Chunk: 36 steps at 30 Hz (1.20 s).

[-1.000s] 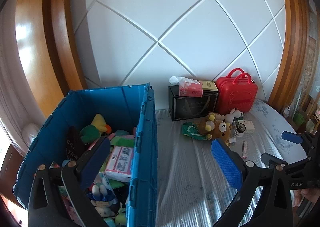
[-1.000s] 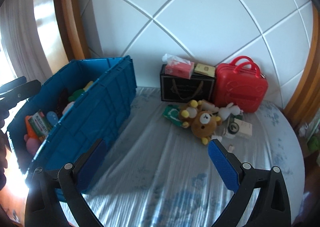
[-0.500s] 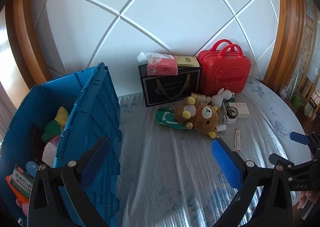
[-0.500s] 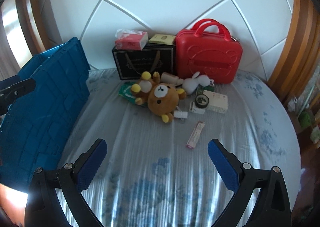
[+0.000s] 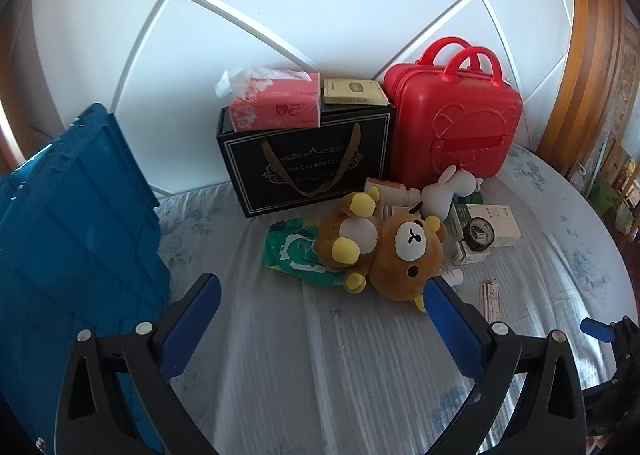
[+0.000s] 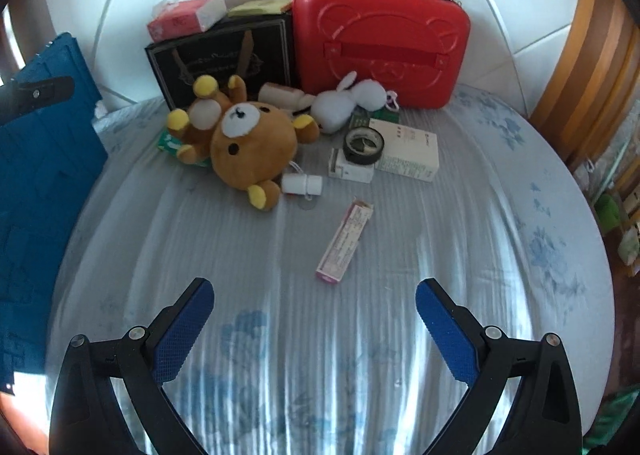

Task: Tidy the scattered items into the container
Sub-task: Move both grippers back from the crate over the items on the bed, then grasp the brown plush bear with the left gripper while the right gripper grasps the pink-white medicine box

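Left claw (image 5: 322, 297): jaws spread wide, nothing between the blue pads, hanging over the bed (image 5: 320, 355) with its pale blue-flowered cover. Right claw (image 6: 314, 297): likewise spread wide and holding nothing, over bare cover; the nearest item ahead of it is one slim pink carton (image 6: 345, 242) lying flat, apart from the rest. Beyond that, the scattered pile: one brown bear plush (image 6: 244, 143) on its back, partly over one green packet (image 5: 298, 253); one small white bottle (image 6: 302, 185) just beside the bear's foot; one white rabbit plush (image 6: 348, 103); one roll of black tape (image 6: 363, 145) resting on a small white box (image 6: 350, 171), with a larger white box (image 6: 408, 155) touching behind it; one cream cylinder (image 6: 278, 95) lying behind the bear's ear. Containers: one blue crate (image 5: 76, 239) at the left edge of both views, only its outer wall visible, contents cannot be told. One black gift bag (image 5: 308, 163) stands against the white headboard (image 5: 300, 7), carrying one red tissue pack (image 5: 276, 105) and one flat olive box (image 5: 354, 91) on top. One red carry case (image 5: 454, 127), closed, two handles up, stands touching the bag's right side. All pile items lie outside the crate.
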Available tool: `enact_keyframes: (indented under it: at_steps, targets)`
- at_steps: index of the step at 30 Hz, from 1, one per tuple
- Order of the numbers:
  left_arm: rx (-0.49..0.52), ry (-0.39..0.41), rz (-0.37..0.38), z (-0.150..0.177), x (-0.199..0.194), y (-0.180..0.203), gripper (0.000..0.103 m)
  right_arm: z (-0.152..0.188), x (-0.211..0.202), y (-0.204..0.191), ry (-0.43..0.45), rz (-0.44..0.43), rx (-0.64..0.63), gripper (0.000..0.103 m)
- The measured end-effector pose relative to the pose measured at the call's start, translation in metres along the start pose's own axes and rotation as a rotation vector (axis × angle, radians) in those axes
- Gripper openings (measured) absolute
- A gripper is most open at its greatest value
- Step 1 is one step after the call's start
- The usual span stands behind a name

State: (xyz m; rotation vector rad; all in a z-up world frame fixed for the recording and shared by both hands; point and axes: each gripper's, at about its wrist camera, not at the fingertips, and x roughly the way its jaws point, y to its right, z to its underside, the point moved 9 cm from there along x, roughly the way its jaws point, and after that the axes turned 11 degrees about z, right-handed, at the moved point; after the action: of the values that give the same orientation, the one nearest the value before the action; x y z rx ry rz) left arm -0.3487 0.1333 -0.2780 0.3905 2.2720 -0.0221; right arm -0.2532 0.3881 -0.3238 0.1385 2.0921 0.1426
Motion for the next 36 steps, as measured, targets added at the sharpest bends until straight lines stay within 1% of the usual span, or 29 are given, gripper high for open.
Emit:
enact_keyframes:
  at_steps: [4,7,9,11,16,20,23,27,28,29,30,31,32,34,35,36]
  targets:
    - [-0.011,-0.048,0.016,0.002,0.056,-0.004,0.103,0.004,0.049,0.010,-0.061,0.018,0.029,0.102]
    - [-0.020,-0.085,0.027,0.006,0.093,-0.007,0.103,0.002,0.073,0.010,-0.067,0.016,0.032,0.102]
    - [-0.025,-0.085,0.022,0.004,0.114,-0.010,0.103,0.002,0.086,0.009,-0.060,0.017,0.027,0.102]
    - [-0.052,-0.085,0.020,0.001,0.131,-0.015,0.103,0.002,0.096,0.007,-0.060,0.017,0.021,0.102]
    - [-0.134,-0.057,0.052,-0.010,0.159,-0.022,0.103,-0.002,0.117,0.001,-0.044,0.012,0.026,0.102]
    - [-0.143,-0.069,0.044,-0.016,0.182,-0.018,0.103,-0.006,0.129,-0.003,-0.024,0.012,0.030,0.102]
    - [-0.121,-0.123,0.003,-0.009,0.203,-0.016,0.103,-0.008,0.139,-0.004,-0.015,0.022,0.016,0.102]
    - [-0.173,-0.108,0.005,-0.005,0.207,-0.016,0.103,-0.007,0.151,-0.003,-0.020,0.042,-0.002,0.102]
    - [-0.172,-0.112,0.012,-0.003,0.207,-0.014,0.099,-0.006,0.153,-0.002,-0.019,0.047,-0.001,0.102]
    - [-0.169,-0.116,0.026,-0.002,0.205,-0.012,0.092,-0.005,0.155,-0.002,-0.024,0.051,-0.004,0.102]
    - [-0.157,-0.120,0.020,0.000,0.201,-0.010,0.083,-0.005,0.158,-0.002,-0.032,0.049,-0.006,0.097]
    - [-0.139,-0.122,0.013,0.002,0.196,-0.006,0.077,-0.005,0.158,-0.002,-0.031,0.036,-0.001,0.096]
    - [-0.120,-0.119,0.009,0.004,0.190,-0.002,0.075,-0.005,0.156,-0.002,-0.025,0.033,-0.003,0.089]
    - [-0.112,-0.102,0.002,0.011,0.176,0.002,0.067,-0.005,0.151,-0.006,-0.010,0.023,-0.020,0.068]
    - [-0.120,-0.095,0.001,0.015,0.168,0.002,0.066,-0.005,0.147,-0.008,-0.004,0.020,-0.028,0.041]
    - [-0.129,-0.087,0.004,0.021,0.159,0.002,0.065,-0.004,0.145,-0.010,-0.009,0.016,-0.029,0.029]
